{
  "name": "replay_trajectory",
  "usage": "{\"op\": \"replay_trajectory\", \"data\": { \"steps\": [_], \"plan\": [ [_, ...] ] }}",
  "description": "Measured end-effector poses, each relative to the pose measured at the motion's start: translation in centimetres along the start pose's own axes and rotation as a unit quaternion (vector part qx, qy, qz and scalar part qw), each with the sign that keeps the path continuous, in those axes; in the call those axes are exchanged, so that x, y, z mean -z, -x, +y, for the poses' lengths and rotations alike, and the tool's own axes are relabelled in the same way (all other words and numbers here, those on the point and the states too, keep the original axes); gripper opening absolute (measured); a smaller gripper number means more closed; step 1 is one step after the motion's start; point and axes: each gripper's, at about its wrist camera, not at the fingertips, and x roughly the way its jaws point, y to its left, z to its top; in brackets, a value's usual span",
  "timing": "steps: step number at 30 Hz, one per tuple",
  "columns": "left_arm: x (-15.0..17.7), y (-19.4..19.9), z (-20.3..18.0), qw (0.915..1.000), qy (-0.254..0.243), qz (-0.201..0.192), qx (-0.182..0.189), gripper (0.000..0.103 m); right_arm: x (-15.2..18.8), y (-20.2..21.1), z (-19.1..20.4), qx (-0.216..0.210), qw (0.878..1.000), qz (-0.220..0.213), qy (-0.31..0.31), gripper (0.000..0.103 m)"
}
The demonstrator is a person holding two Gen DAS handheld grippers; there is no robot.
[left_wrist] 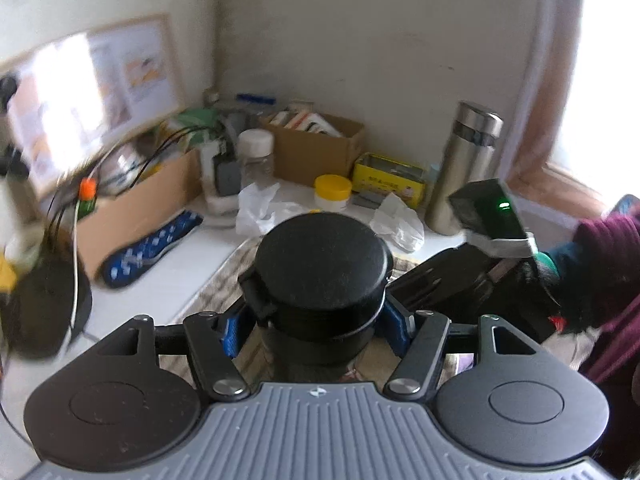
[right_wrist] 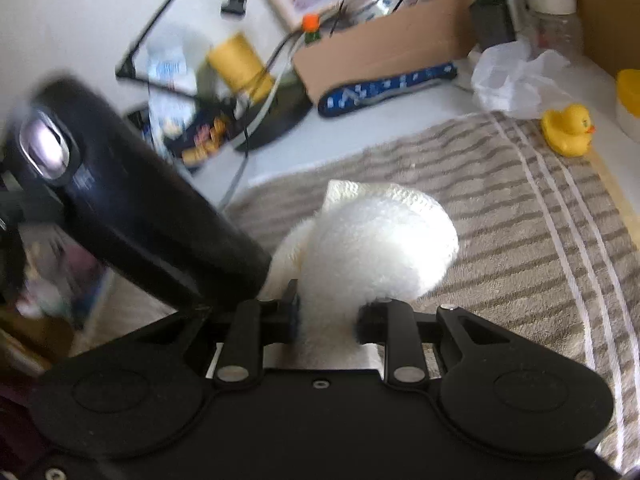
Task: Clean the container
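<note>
My left gripper point(left_wrist: 316, 320) is shut on a black lidded flask point(left_wrist: 322, 268), held upright above the striped towel point(left_wrist: 224, 284). The same flask point(right_wrist: 132, 196) shows tilted at the left of the right wrist view, with a silver button near its top. My right gripper point(right_wrist: 330, 316) is shut on a wad of white cloth point(right_wrist: 372, 240), which sits just right of the flask's body, close to touching it. The right gripper's body point(left_wrist: 480, 272) shows at the right of the left wrist view.
A grey-striped towel point(right_wrist: 500, 220) covers the table. On it or near it are a yellow rubber duck point(right_wrist: 568, 130), crumpled white plastic point(right_wrist: 516, 76), a steel thermos point(left_wrist: 464, 168), a yellow-lidded jar point(left_wrist: 332, 192), cardboard boxes point(left_wrist: 320, 144), a blue wrist rest point(left_wrist: 152, 248) and cables.
</note>
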Motion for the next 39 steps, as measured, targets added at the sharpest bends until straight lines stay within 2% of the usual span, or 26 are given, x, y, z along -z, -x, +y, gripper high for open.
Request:
{"op": "replay_trajectory", "data": {
  "steps": [4, 6, 12, 14, 15, 16, 20, 26, 28, 29, 30, 35, 39],
  "plan": [
    [0.7, 0.1, 0.5, 0.9982, 0.057, 0.007, -0.018, 0.065, -0.9, 1.8, 0.1, -0.018, 0.999, -0.035, -0.021, 0.024],
    [0.9, 0.1, 0.6, 0.9973, 0.069, 0.012, -0.021, 0.065, -1.2, 2.4, 0.5, -0.027, 0.998, -0.046, -0.023, 0.024],
    [0.9, 0.1, -0.7, 0.9995, -0.031, 0.003, -0.001, 0.064, -1.5, 3.1, 2.4, -0.056, 0.997, -0.049, 0.001, 0.024],
    [0.9, 0.1, -1.1, 0.9973, -0.073, 0.002, 0.011, 0.064, -1.3, 3.3, 2.5, -0.058, 0.997, -0.045, 0.003, 0.024],
    [0.9, -0.1, -1.0, 0.9936, -0.109, 0.012, 0.028, 0.064, -1.3, 3.5, 2.3, -0.058, 0.997, -0.045, 0.000, 0.024],
    [0.7, -0.3, -0.8, 0.9920, -0.119, 0.022, 0.037, 0.065, -1.2, 3.6, 2.1, -0.058, 0.997, -0.045, -0.004, 0.024],
    [-0.1, -0.3, -0.1, 0.9967, -0.075, 0.019, 0.027, 0.066, -1.2, 4.3, 1.6, -0.057, 0.997, -0.056, -0.015, 0.024],
    [0.2, -0.2, -2.5, 0.9986, -0.008, 0.030, -0.043, 0.067, -1.3, 4.9, 1.8, -0.062, 0.995, -0.070, -0.021, 0.024],
    [0.2, -0.1, -2.7, 0.9978, 0.022, 0.027, -0.056, 0.067, -1.3, 4.9, 2.0, -0.065, 0.995, -0.070, -0.022, 0.024],
    [0.2, 0.2, -2.7, 0.9981, 0.020, 0.019, -0.055, 0.066, -1.3, 4.8, 2.0, -0.067, 0.995, -0.070, -0.024, 0.024],
    [0.1, 0.4, -2.6, 0.9985, 0.014, 0.014, -0.051, 0.061, -1.3, 4.8, 2.0, -0.069, 0.995, -0.069, -0.025, 0.024],
    [-0.2, 0.5, -0.9, 0.9979, -0.064, 0.004, 0.001, 0.060, -1.2, 5.0, 2.5, -0.076, 0.994, -0.067, -0.025, 0.024],
    [-1.0, 0.4, 1.7, 0.9911, -0.110, 0.005, 0.074, 0.060, -1.1, 5.2, 2.3, -0.087, 0.993, -0.069, -0.040, 0.024]
  ]
}}
